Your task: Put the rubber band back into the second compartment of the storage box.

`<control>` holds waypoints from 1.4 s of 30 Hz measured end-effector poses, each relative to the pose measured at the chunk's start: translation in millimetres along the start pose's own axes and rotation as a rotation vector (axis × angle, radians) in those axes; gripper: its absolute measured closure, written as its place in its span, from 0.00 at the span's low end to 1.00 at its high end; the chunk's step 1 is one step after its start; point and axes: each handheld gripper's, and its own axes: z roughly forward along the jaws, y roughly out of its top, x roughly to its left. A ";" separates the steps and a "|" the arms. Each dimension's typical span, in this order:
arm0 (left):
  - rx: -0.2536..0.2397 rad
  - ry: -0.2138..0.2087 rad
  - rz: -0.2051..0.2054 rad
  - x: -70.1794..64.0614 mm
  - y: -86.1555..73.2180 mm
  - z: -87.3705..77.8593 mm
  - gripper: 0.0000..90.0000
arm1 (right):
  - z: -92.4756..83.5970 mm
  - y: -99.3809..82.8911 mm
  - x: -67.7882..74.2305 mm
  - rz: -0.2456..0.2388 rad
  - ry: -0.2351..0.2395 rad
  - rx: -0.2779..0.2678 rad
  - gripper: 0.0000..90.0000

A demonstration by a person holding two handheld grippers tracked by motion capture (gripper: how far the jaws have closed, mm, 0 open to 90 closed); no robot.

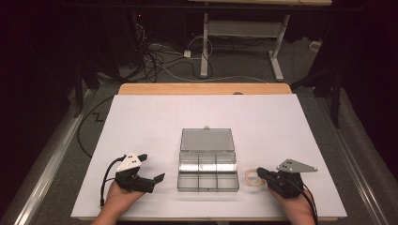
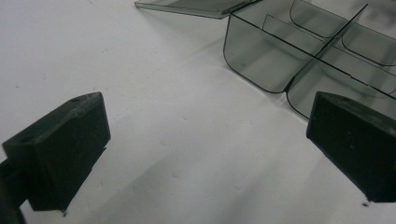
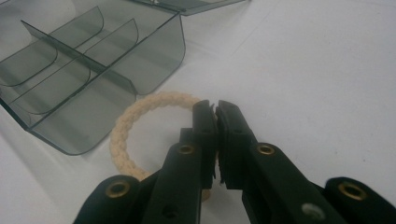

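Observation:
A cream braided ring [image 1: 252, 177] lies on the white table just right of a clear grey compartment box [image 1: 208, 187]. My right gripper [image 1: 261, 174] rests at the ring's right side. In the right gripper view its jaws [image 3: 215, 107] are closed together along the ring's [image 3: 140, 109] right arc, which runs in between them and shows again below. My left gripper [image 1: 152, 167] sits left of the box, open with nothing between its fingers [image 2: 70, 135]. The box's near corner [image 2: 261, 60] lies ahead of it to the right.
The box's lid [image 1: 207, 139] lies flat, opened toward the far side. Its compartments look empty. The white sheet [image 1: 141, 122] covers the table. Beyond the wooden far edge [image 1: 202, 88] are cables and a desk frame on the floor.

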 end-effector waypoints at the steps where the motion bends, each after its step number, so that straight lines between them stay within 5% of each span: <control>1: 0.000 -0.001 0.000 0.0 0.0 0.0 0.00 | -0.7 0.1 0.3 0.008 -0.001 -0.001 0.97; 42: -0.001 -0.012 -0.002 0.3 0.0 0.2 0.00 | -11.9 32.4 20.7 -0.052 0.033 -0.110 0.97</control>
